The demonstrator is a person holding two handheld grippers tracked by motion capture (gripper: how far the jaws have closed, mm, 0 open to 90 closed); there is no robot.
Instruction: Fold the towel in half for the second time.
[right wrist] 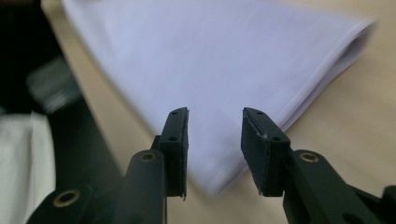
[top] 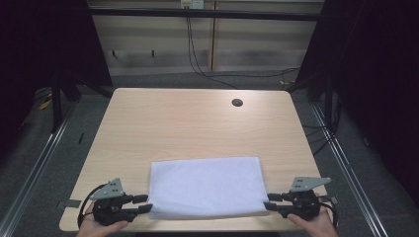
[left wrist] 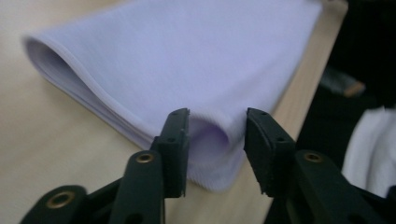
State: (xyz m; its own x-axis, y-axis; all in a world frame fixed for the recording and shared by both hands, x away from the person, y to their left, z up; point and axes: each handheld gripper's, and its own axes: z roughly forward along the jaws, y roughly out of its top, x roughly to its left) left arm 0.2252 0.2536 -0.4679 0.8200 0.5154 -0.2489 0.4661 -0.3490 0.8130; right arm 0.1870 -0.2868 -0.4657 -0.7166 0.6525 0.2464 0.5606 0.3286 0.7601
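Note:
A white folded cloth (top: 207,185) lies flat near the front edge of the wooden table (top: 197,123). My left gripper (top: 144,203) is at the cloth's near left corner. In the left gripper view the left gripper (left wrist: 217,140) is open, and the corner of the cloth (left wrist: 187,60) bulges up between the jaws. My right gripper (top: 270,202) is at the near right corner. It (right wrist: 215,140) is open too, with the cloth (right wrist: 210,60) corner lying in the gap between the jaws.
A round cable hole (top: 237,102) sits at the table's far right. Black cables (top: 197,64) run over the floor behind the table. Metal rails (top: 44,158) flank it on both sides. Something white (left wrist: 373,149) lies below the table's front edge.

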